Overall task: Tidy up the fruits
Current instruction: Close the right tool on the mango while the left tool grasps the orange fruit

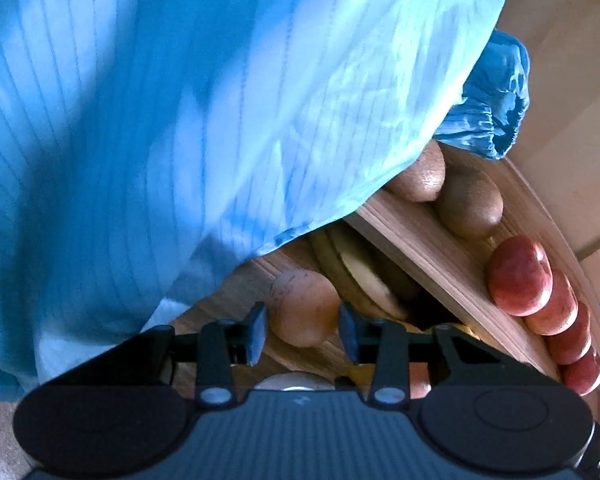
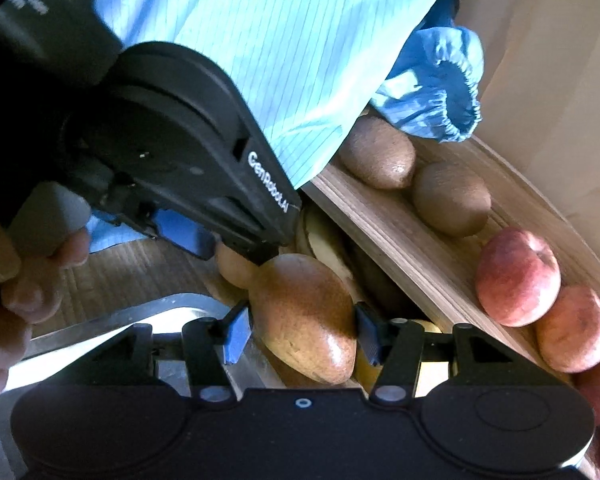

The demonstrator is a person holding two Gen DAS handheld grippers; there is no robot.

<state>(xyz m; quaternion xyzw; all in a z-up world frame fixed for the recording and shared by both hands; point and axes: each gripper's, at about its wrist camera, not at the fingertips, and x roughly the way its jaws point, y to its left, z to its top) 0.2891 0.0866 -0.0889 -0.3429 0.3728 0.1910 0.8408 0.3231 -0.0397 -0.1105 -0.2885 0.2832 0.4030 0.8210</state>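
Left wrist view: no writing is being shown. Most of the frame is being filled by a light-blue striped garment [image 1: 180,120], with a gathered blue cuff [image 1: 496,108] at upper right. A wooden divided tray [image 1: 420,248] is being seen on a pale wood surface [image 1: 560,80]. The left gripper [image 1: 302,330] is being held partly open around a brown pear [image 1: 304,308]; contact by the pads cannot be confirmed. Two kiwis [image 1: 468,204] and a row of red apples [image 1: 520,276] are being kept in the far compartment.

Right wrist view: "GenRobot.AI" is being read on the left gripper body [image 2: 180,152]. A metal tray [image 2: 112,320] is being seen at lower left. The right gripper [image 2: 302,334] is being held open around a larger brown pear [image 2: 308,320], the right pad touching or nearly so, the left pad apart.
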